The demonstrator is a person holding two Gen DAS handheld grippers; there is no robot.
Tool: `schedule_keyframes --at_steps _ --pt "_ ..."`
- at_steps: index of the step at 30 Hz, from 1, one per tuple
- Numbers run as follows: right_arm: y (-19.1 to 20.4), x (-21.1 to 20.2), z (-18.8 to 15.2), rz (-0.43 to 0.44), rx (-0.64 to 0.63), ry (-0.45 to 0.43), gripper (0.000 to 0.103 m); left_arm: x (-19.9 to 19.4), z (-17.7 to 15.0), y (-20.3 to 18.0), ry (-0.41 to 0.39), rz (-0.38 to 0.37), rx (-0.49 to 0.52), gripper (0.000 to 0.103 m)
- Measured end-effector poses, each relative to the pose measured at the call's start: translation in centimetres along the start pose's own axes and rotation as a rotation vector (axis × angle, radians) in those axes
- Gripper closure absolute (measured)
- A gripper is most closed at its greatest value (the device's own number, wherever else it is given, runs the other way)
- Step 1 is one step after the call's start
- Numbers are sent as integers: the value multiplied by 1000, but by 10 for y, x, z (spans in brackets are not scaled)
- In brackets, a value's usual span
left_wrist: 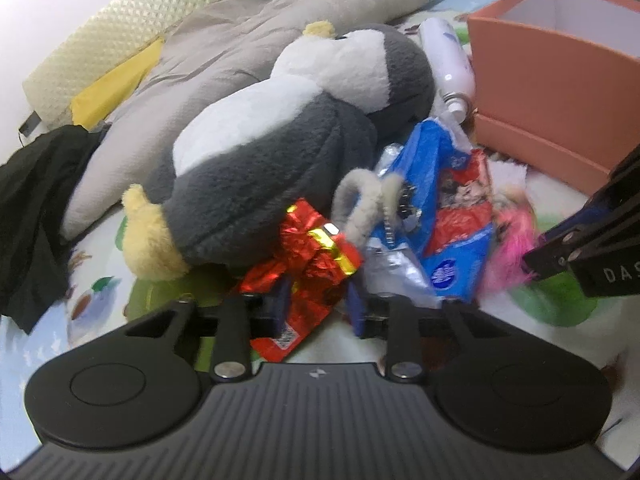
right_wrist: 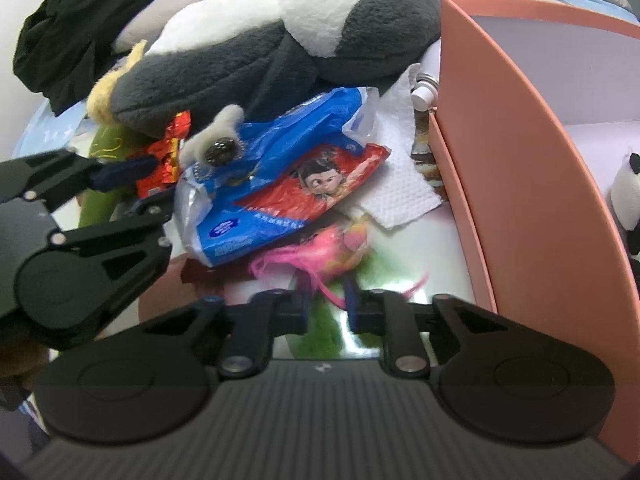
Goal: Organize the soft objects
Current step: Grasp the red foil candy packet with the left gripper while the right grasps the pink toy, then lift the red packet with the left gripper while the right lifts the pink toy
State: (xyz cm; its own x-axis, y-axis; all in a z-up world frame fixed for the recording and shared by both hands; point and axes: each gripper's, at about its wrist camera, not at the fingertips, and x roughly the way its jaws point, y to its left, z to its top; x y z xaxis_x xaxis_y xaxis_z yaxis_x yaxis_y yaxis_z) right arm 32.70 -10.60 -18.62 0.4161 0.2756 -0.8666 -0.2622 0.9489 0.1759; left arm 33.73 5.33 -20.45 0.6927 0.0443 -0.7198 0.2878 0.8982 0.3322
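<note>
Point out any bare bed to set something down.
Bare sheet between the pink fuzzy toy and the orange box. Crowded from the penguin plush to the blue wipes pack. Box floor mostly free.

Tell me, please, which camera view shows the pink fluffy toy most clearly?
The right wrist view. There the pink fluffy toy lies near the middle, just ahead of the right gripper, with its pink strands reaching between the fingers. In the left wrist view the toy is a blurred patch beside the wrappers.
</note>
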Motion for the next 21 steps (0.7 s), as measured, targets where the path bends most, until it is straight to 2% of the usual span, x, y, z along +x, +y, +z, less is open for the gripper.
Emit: schedule_keyframes --at_steps 5,6,21 --pt "0 -3 -4 8 -6 -3 94 -8 -2 -1 -27 -9 -38 83" --pt "0 -4 -5 13 -7 -5 94 -11 -2 0 -29 -13 -54 100" --pt "4 -31 -32 66 -44 -14 94 -60 -26 10 -27 -64 -276 103"
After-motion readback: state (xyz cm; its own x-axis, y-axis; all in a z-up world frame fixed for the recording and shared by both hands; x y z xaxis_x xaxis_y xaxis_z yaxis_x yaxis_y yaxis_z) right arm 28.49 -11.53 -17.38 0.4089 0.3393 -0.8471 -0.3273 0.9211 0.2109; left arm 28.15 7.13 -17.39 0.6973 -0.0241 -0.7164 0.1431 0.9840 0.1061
